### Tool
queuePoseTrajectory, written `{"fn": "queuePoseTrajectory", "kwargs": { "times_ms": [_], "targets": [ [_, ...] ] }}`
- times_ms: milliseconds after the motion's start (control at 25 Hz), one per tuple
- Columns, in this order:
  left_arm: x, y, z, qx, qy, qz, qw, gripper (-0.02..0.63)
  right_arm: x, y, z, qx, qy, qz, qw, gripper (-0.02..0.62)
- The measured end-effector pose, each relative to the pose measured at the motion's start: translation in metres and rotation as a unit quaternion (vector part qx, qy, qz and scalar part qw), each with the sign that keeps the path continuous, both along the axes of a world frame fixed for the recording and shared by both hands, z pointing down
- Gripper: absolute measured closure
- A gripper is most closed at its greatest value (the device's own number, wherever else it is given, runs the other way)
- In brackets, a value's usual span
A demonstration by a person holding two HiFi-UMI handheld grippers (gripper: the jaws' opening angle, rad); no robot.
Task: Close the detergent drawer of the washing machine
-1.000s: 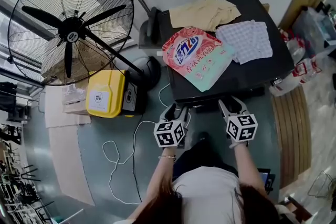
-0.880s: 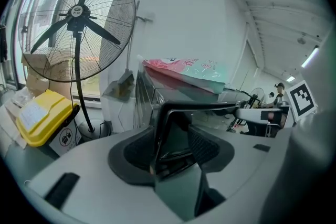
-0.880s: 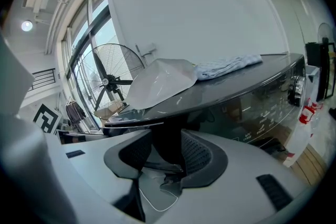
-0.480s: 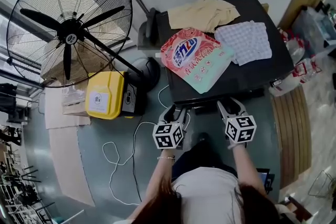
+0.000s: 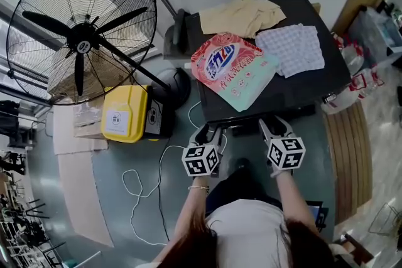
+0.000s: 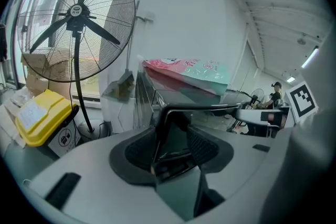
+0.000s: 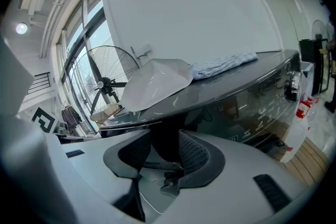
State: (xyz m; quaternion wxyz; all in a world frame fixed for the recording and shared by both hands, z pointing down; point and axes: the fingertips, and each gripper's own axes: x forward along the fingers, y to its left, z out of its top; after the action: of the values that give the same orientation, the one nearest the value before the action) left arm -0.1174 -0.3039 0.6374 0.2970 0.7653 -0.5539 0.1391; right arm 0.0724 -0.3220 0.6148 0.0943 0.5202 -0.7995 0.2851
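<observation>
Head view: detergent bag [image 5: 233, 70], checked cloth [image 5: 290, 49] atop washer [image 5: 314, 90]

We see a glossy, smooth top on the washing machine [image 5: 309, 88]. The detergent bag [image 5: 232, 69] is shiny plastic, the checked cloth [image 5: 290, 49] matt.

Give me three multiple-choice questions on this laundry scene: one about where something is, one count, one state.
1. The detergent bag lies: A on the washing machine; B on the floor; C on the yellow bin.
2. Cloths on the machine's top: A one; B two; C four.
3. The beige cloth is: A rolled tight; B hanging down the front; C crumpled.
Answers: A, the bag rests flat on the dark top; B, the beige cloth and a checked cloth are the only ones there; C, it sits in loose, uneven folds.
</observation>
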Motion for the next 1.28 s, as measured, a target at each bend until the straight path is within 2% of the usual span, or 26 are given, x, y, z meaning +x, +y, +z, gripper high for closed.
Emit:
{"fn": "queuePoseTrajectory", "kwargs": {
  "times_ms": [80, 200, 800, 1040, 1280],
  "targets": [
    [-0.001, -0.005, 0.0, -0.005, -0.004, -0.007, 1.0, 0.41, 0.005, -0.002, 0.002, -0.004, 0.009, 0.021, 1.0, 0.468],
    [0.0, -0.006, 0.001, -0.005, -0.003, -0.005, 1.0, 0.41, 0.008, -0.001, 0.003, -0.004, 0.009, 0.026, 1.0, 0.482],
    [0.0, -0.005, 0.0, 0.003, -0.02, -0.014, 0.9997, 0.419, 0.008, -0.003, 0.003, 0.002, 0.001, 0.02, 1.0, 0.485],
    [-0.002, -0.001, -0.001, 0.007, -0.026, -0.023, 0.9994, 0.428, 0.006, 0.0, 0.002, -0.004, 0.013, 0.009, 1.0, 0.48],
    [-0.009, 0.005, -0.008, 0.019, -0.026, -0.033, 0.9989, 0.448, 0.0, 0.003, -0.008, 0.01, 0.022, -0.011, 1.0, 0.476]
  ]
}}
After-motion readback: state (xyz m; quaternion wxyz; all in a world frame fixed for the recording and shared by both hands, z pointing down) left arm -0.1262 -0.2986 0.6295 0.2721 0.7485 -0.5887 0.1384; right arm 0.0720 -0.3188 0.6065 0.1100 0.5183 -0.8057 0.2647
